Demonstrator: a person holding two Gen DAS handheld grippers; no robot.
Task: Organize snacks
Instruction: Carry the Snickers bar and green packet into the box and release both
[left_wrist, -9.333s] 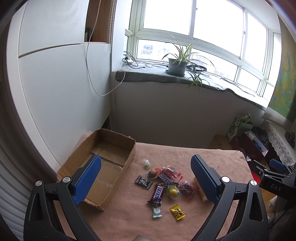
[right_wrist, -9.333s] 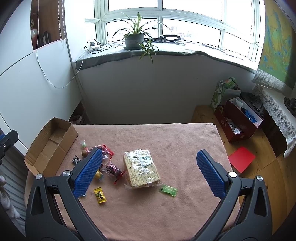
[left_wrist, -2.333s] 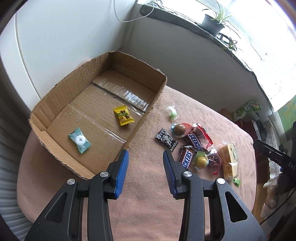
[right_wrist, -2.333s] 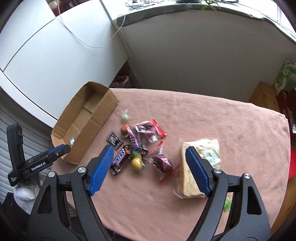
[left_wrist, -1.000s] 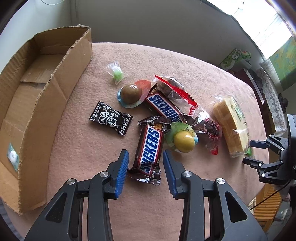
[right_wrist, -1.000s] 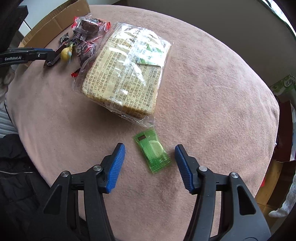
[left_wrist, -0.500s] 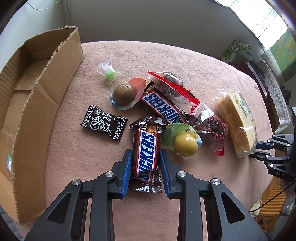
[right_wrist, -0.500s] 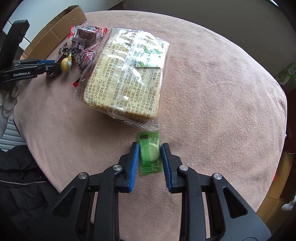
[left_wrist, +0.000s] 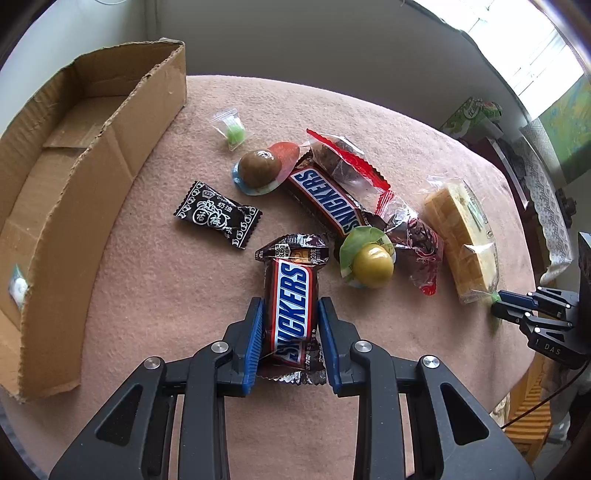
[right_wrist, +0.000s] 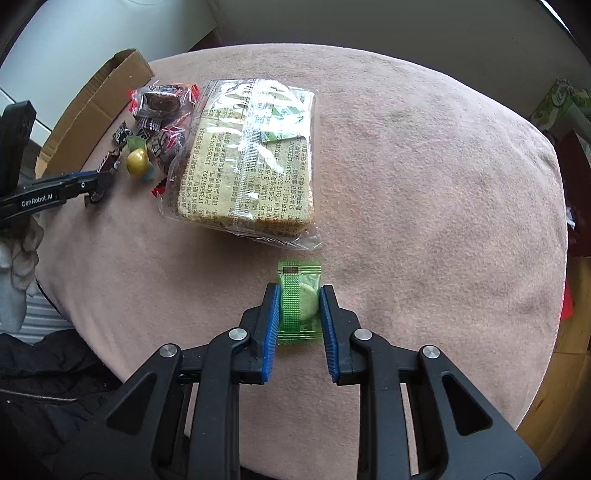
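Observation:
In the left wrist view my left gripper (left_wrist: 290, 310) is shut on a Snickers bar (left_wrist: 291, 291), its blue pads pressing both long sides on the pink cloth. In the right wrist view my right gripper (right_wrist: 298, 295) closes tight on a green candy packet (right_wrist: 299, 291) just below the clear cracker pack (right_wrist: 251, 162); the pads press on it. The open cardboard box (left_wrist: 92, 177) stands at the left, with a teal candy (left_wrist: 16, 286) inside. The right gripper (left_wrist: 498, 302) also shows at the cracker pack's (left_wrist: 461, 236) near corner.
Loose snacks lie beyond the held bar: a black candy (left_wrist: 218, 214), a brown ball candy (left_wrist: 260, 171), a second Snickers (left_wrist: 325, 201), a yellow ball candy (left_wrist: 371, 264), red-edged packets (left_wrist: 343, 158) and a small green sweet (left_wrist: 234, 129). The table's rounded edge runs close on the right.
Both grippers went from open to shut: the left one on the Snickers bar, the right one on the green packet after rolling to line up with it. Neither snack has left the cloth.

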